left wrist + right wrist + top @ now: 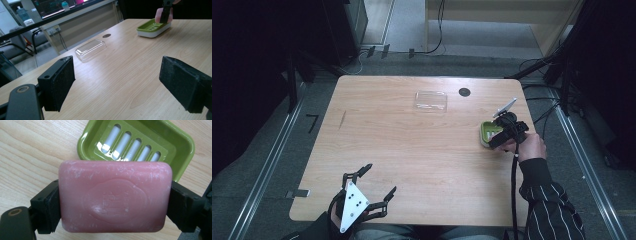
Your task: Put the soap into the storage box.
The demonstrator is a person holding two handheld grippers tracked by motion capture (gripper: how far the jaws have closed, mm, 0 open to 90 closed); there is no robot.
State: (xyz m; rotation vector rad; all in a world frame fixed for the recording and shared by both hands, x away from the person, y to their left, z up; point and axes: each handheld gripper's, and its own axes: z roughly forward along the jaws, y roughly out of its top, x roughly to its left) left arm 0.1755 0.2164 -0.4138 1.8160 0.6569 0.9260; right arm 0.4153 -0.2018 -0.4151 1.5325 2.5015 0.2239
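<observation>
We hold the pink soap (pixel 115 200) clamped between the jaws of the right gripper (pixel 507 131) just above the green dish (pixel 175 142) — placing seems next, needing a gentle lowering. Our left gripper (pixel 369 192) rests wide apart near the counter (pixel 412 145) edge.

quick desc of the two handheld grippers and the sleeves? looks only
Both are black two-jaw tools with flat, foam-like pads. The left gripper carries a grey three-cornered plate with dark dots. A black cable trails from the right gripper. The right sleeve is dark with thin white stripes.
</observation>
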